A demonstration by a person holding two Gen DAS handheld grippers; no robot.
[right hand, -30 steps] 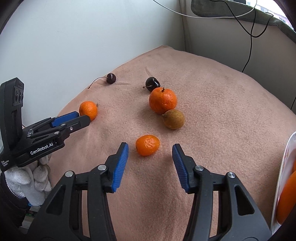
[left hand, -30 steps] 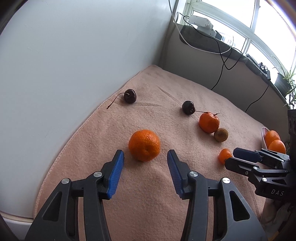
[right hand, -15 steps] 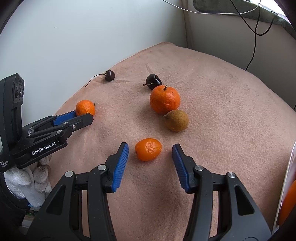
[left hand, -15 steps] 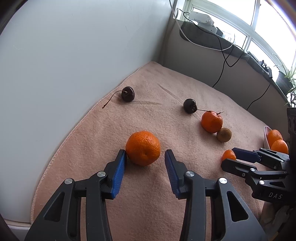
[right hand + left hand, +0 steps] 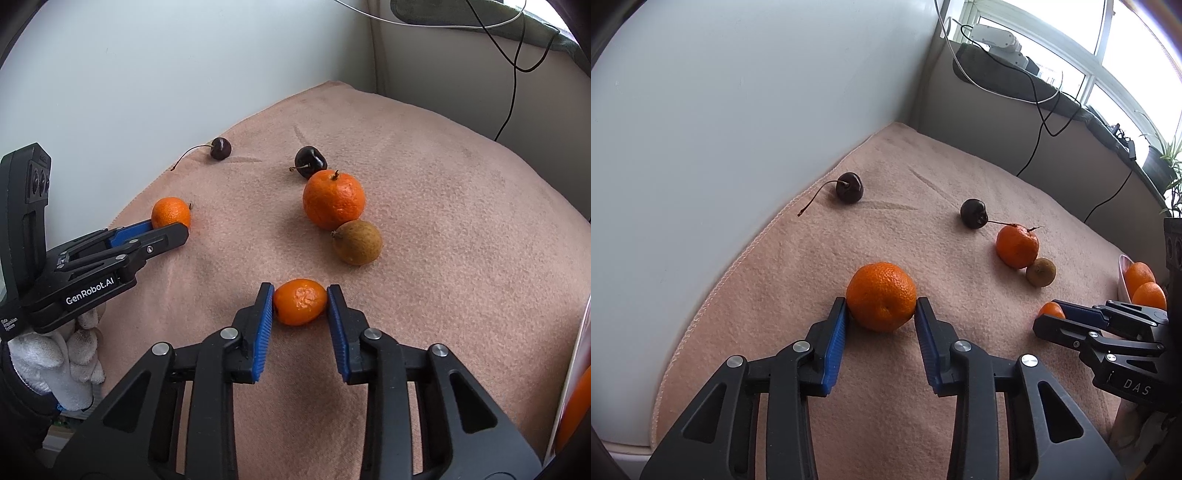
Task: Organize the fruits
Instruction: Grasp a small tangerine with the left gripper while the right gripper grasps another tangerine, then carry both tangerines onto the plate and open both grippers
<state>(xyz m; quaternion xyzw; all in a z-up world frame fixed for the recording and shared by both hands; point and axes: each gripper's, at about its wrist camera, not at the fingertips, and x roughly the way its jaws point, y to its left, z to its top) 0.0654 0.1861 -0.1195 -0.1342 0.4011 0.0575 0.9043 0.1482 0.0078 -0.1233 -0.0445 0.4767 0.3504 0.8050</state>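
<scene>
While my left gripper [image 5: 881,308] clamps the round mandarin [image 5: 881,296] at the blanket's [image 5: 849,229] left, my right gripper [image 5: 300,301] clamps the small oval orange [image 5: 300,301]. It lies near-centre, long axis left-to-right, scarred peel facing me.

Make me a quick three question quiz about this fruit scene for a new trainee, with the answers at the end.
1. True or false: the left tongs have their blue pads against a mandarin.
2. How many dark cherries lie on the pink blanket?
3. What do the right tongs close on? A) brown fruit B) small orange fruit C) cherry

Key
1. True.
2. Two: the long-stemmed cherry near the wall and the second cherry beside the large mandarin.
3. B, the small orange fruit; the brown fruit lies untouched.
</scene>
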